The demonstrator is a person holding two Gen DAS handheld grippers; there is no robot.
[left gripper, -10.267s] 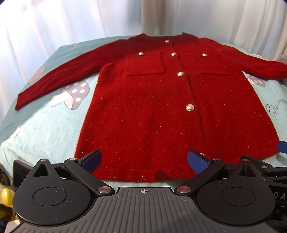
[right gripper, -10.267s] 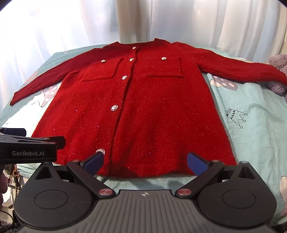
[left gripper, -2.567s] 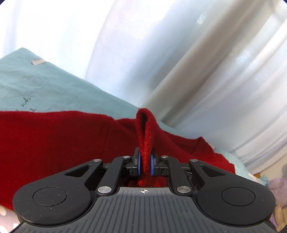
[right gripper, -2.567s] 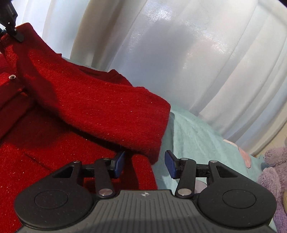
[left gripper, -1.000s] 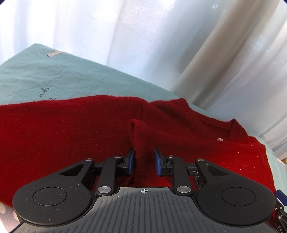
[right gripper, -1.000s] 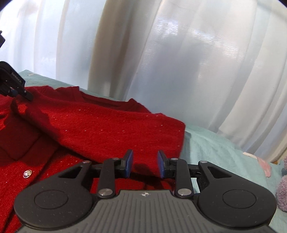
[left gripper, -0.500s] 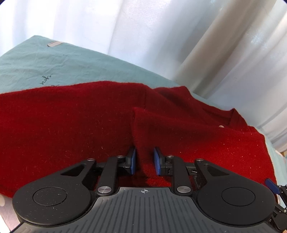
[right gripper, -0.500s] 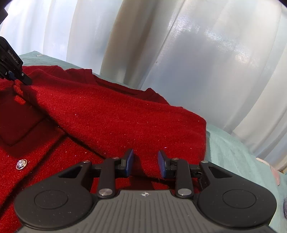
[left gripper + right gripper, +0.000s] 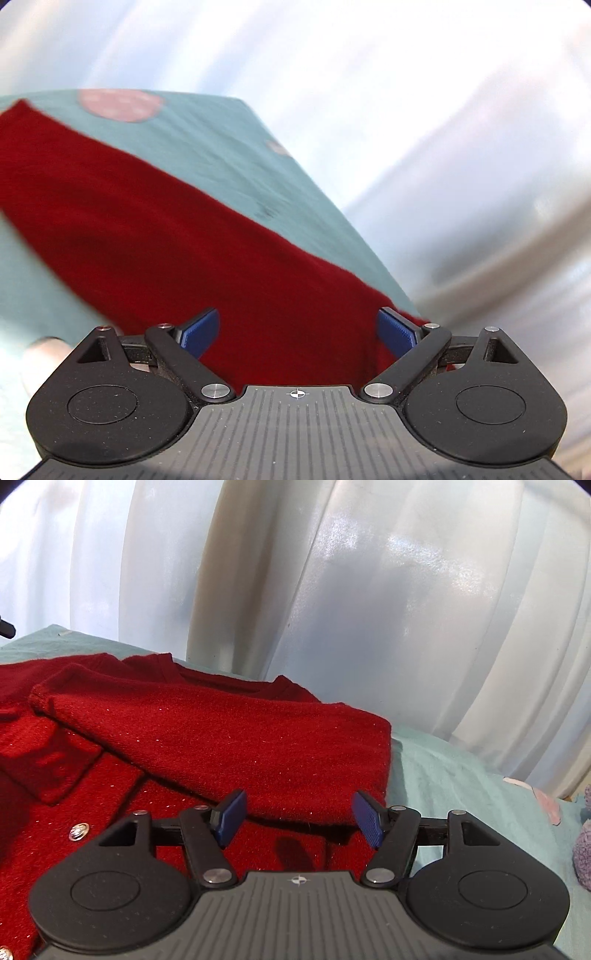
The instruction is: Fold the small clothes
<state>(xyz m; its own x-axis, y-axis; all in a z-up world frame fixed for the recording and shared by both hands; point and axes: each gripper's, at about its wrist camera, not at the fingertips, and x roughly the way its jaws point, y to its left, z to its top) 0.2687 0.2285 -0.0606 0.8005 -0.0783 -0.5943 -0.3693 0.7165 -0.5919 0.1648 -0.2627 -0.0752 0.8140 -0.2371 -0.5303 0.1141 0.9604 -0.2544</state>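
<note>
The red knit cardigan lies on the teal bedsheet. Its right sleeve is folded across the chest, above a pocket and silver buttons. My right gripper is open and empty, its blue pads just above the folded sleeve's lower edge. In the blurred left wrist view the left sleeve stretches away to the upper left over the sheet. My left gripper is wide open and empty over the sleeve's near end.
White curtains hang close behind the bed. A purple plush toy sits at the right edge. Pink mushroom prints mark the sheet near the far left sleeve end.
Both grippers have opened wide and let go of the folded sleeve. The left gripper has swung quickly left to face the left sleeve. The right gripper has pulled back slightly.
</note>
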